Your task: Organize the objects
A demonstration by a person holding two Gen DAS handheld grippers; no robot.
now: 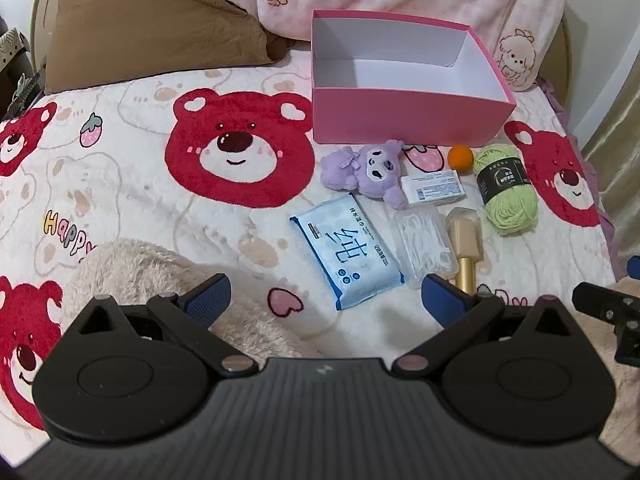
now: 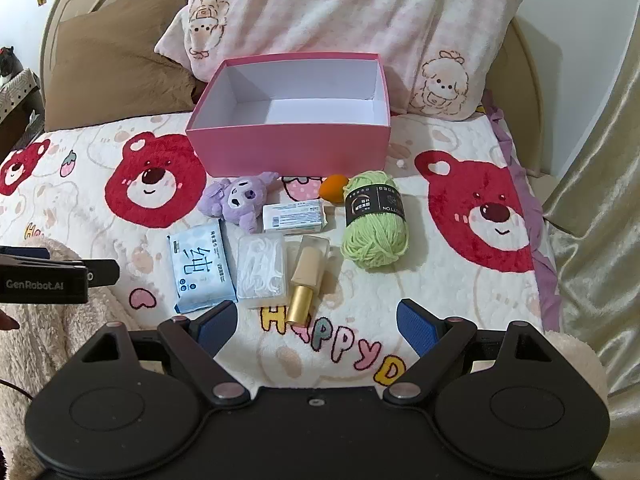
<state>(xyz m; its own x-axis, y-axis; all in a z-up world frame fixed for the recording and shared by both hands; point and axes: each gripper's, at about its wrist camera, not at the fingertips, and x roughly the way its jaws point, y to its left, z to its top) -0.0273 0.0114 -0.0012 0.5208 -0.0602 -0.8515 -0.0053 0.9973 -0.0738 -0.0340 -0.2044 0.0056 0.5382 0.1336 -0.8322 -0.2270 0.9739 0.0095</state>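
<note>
Both tools are hovering above the near part of the bed (image 2: 460,216), tilted downward, and nothing is lying between their pads. The left tool (image 1: 324,294) is standing wide; the right tool (image 2: 316,322) is standing wide as well. Neither is touching any item.

The pink box (image 2: 288,148) is sitting toward the head of the bed, just before the pillows (image 2: 360,28), mouth up and showing nothing inside. This placement is leaving it reachable from the near side, presumably as the receiving container.

The loose items are lying in a tight group just in front of the box:
- plush (image 2: 240,200), nearest the box's front wall;
- orange (image 2: 334,193) and yarn (image 2: 374,224), touching or nearly so, toward the right edge of the group;
- small carton (image 2: 294,217), between plush and yarn;
- wipes (image 2: 200,270), floss picks (image 2: 262,272) and bottle (image 2: 308,280), side by side in the nearest row.

Judgement: sorting is not yet begun, since every item is lying outside the box. The nearest row is sitting closest to the tools. The wipes and picks are lying flat and edge to edge, so gripping one is risking dragging its neighbour. A fleecy throw (image 1: 160,276) is bunching at the near left.
</note>
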